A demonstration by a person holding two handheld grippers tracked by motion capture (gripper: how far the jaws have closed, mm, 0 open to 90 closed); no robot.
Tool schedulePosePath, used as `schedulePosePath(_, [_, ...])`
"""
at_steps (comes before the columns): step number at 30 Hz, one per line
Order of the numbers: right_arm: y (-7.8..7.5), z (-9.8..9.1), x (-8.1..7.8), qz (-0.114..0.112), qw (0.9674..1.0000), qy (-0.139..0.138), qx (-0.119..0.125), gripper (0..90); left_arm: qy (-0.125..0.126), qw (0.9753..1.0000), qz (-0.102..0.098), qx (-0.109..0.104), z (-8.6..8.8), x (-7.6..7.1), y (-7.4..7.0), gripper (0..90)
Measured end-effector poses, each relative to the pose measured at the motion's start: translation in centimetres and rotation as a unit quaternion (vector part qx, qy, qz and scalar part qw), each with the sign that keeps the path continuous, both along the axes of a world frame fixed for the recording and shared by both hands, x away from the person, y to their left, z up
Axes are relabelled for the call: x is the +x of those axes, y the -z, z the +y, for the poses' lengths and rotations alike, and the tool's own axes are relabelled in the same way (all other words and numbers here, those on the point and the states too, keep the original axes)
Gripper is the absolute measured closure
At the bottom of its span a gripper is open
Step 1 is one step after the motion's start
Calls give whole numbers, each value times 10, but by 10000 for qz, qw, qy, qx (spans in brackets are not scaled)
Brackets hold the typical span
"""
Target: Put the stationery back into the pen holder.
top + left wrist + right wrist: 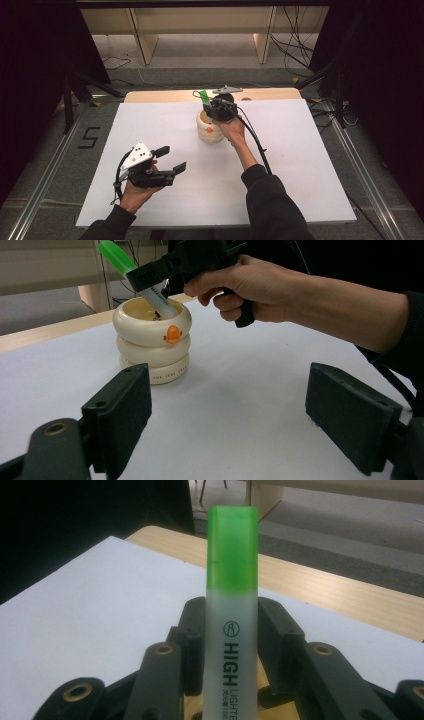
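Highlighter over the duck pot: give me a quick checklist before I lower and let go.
1. Right gripper clamped on highlighter: ok.
2. Lower end inside the duck pot mouth: ok.
3. Highlighter upright: not ok, it leans in the left gripper view.
4. Pot standing upright on the white table: ok.
5. Left gripper open and apart from the pot: ok.
6. Tip touching the pot's bottom: cannot tell.

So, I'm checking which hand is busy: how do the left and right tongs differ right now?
The right tongs are shut on the green-capped highlighter; the left tongs stand open with nothing between them. The right tongs are held over the cream duck-faced holder, with the highlighter's lower end in its mouth; the left tongs sit nearer the table's front edge, apart from the holder. Both are black, hand-held and trail a cable.
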State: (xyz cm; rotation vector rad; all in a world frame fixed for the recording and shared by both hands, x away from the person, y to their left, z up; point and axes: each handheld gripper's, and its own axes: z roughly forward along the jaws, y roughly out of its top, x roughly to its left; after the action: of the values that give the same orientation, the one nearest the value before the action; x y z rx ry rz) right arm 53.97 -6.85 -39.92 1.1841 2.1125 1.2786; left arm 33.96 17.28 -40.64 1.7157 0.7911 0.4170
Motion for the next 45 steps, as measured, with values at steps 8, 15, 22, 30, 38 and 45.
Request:
schedulePosePath(8, [3, 0, 1, 83, 10000, 40, 15, 662, -6, 10000, -1, -1, 0, 0, 0, 179])
schedulePosePath(15, [3, -4, -1, 134, 9998, 98, 67, 528, -1, 10000, 5, -12, 0, 0, 0, 179])
schedulePosePath(22, [-11, -15, -6, 134, 9996, -24, 267, 378, 4, 10000, 9, 1, 0, 0, 0, 179])
schedulePosePath(30, [-25, -28, -21, 138, 9994, -241, 196, 344, -3, 10000, 23, 5, -1, 0, 1, 179])
schedulePosePath(38, [-33, -28, -35, 118, 9986, -500, 148, 326, 11, 10000, 23, 27, 0, 0, 0, 179])
schedulePosePath(45, [-32, -31, -49, 110, 9978, -630, 161, 315, 12, 10000, 20, 30, 0, 0, 1, 179])
